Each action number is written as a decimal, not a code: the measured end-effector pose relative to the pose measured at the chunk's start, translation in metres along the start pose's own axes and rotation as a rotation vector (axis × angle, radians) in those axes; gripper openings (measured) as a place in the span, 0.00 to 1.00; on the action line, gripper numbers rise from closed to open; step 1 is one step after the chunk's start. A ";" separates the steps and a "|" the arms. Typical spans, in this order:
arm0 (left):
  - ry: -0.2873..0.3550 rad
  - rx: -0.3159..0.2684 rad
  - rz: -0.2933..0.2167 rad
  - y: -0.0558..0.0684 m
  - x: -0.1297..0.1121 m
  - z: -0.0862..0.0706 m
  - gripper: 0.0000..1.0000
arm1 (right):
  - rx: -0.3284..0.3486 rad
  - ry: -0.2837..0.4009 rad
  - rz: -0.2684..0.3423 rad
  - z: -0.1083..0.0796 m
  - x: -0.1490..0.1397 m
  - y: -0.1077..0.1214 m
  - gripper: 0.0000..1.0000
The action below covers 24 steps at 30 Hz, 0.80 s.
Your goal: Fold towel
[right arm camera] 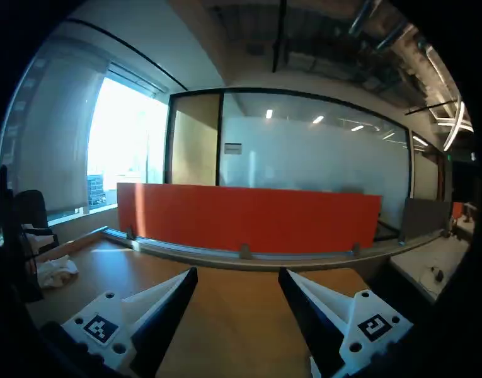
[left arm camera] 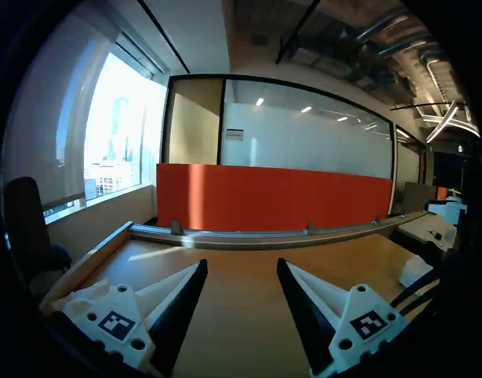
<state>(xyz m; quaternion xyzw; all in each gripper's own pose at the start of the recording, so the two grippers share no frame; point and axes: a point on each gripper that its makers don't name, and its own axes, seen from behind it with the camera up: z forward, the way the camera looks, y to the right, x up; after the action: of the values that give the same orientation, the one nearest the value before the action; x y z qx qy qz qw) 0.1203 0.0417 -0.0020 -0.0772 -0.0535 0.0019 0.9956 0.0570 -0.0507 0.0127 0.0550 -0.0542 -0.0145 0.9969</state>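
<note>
Hovering over a wooden worktop [left arm camera: 241, 327] with both tools spread and empty.

In the left gripper view, looking along the left hand-held gripper [left arm camera: 241, 261]: two fingers wide apart, gripping nothing, bare wood below. Same with the right hand-held gripper [right arm camera: 237, 271] in the right gripper view: fingers apart, clamped on nothing. Finding the towel [right arm camera: 55, 271] as a crumpled white heap at the far left of the worktop, close to the raised wooden edge and well apart from the right fingers. In the left gripper view, seeing the towel [left arm camera: 92, 291] just behind the left finger, partly hidden by it. Behind the worktop, an orange partition [left arm camera: 272, 198], then a glass wall [left arm camera: 304, 138]. At left, a bright window [left arm camera: 114, 145] and a dark chair [left arm camera: 23, 220].
</note>
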 end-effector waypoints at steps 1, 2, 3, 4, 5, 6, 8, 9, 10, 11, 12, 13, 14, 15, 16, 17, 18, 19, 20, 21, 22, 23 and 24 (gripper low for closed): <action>0.006 0.006 0.003 -0.002 0.000 0.000 0.81 | 0.002 -0.003 0.000 0.000 0.000 -0.002 0.99; 0.012 0.013 0.006 -0.004 0.000 -0.001 0.81 | 0.004 -0.006 0.000 0.000 0.001 -0.003 0.99; 0.016 0.018 0.008 -0.005 0.000 -0.001 0.81 | 0.006 -0.007 0.000 0.000 0.002 -0.005 0.99; 0.019 0.022 0.011 -0.007 -0.001 -0.001 0.81 | 0.010 -0.006 0.001 0.000 0.003 -0.007 0.99; 0.022 0.026 0.015 -0.009 -0.003 -0.001 0.81 | 0.014 -0.006 0.003 0.000 0.004 -0.009 0.99; 0.024 0.028 0.017 -0.010 -0.005 -0.001 0.81 | 0.016 -0.006 0.004 -0.001 0.005 -0.011 0.99; 0.028 0.029 0.019 -0.012 -0.010 -0.002 0.81 | 0.021 -0.006 0.007 -0.001 0.008 -0.015 0.99; 0.031 0.030 0.021 -0.013 -0.013 -0.002 0.81 | 0.021 -0.005 0.009 -0.001 0.008 -0.016 0.99; 0.034 0.031 0.023 -0.014 -0.016 -0.003 0.81 | 0.021 -0.005 0.011 -0.002 0.009 -0.018 0.99; 0.037 0.032 0.025 -0.016 -0.019 -0.003 0.81 | 0.020 -0.004 0.013 -0.002 0.010 -0.020 0.99; 0.042 0.034 0.029 -0.018 -0.022 -0.004 0.81 | 0.020 -0.005 0.016 -0.002 0.009 -0.022 0.99; 0.047 0.038 0.033 -0.020 -0.025 -0.005 0.81 | 0.020 -0.006 0.019 -0.003 0.007 -0.024 0.99; 0.053 0.042 0.037 -0.022 -0.029 -0.006 0.81 | 0.021 -0.008 0.022 -0.003 0.005 -0.026 0.99; 0.058 0.045 0.040 -0.024 -0.033 -0.007 0.81 | 0.022 -0.010 0.022 -0.004 0.003 -0.028 0.99; 0.062 0.047 0.042 -0.025 -0.036 -0.008 0.81 | 0.023 -0.013 0.021 -0.004 0.000 -0.030 0.99; 0.066 0.050 0.043 -0.027 -0.041 -0.008 0.81 | 0.023 -0.016 0.020 -0.005 -0.003 -0.032 0.99; 0.069 0.054 0.044 -0.029 -0.045 -0.009 0.81 | 0.024 -0.017 0.019 -0.005 -0.004 -0.034 0.99; 0.072 0.057 0.043 -0.031 -0.048 -0.010 0.81 | 0.025 -0.016 0.018 -0.005 -0.005 -0.037 0.99; 0.075 0.061 0.042 -0.033 -0.053 -0.011 0.81 | 0.026 -0.016 0.017 -0.006 -0.007 -0.039 0.99; 0.079 0.066 0.041 -0.035 -0.057 -0.012 0.81 | 0.027 -0.013 0.020 -0.006 -0.007 -0.042 0.99; 0.082 0.072 0.040 -0.037 -0.060 -0.013 0.81 | 0.030 -0.010 0.025 -0.006 -0.007 -0.044 0.99; 0.086 0.078 0.040 -0.039 -0.065 -0.014 0.81 | 0.032 -0.007 0.031 -0.007 -0.006 -0.047 0.99; 0.089 0.083 0.039 -0.040 -0.068 -0.014 0.81 | 0.035 -0.003 0.036 -0.007 -0.007 -0.049 0.99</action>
<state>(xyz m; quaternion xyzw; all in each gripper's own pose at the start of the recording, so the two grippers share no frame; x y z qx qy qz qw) 0.0538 -0.0011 -0.0172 -0.0370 -0.0074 0.0203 0.9991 0.0502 -0.0985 -0.0006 0.0715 -0.0571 0.0041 0.9958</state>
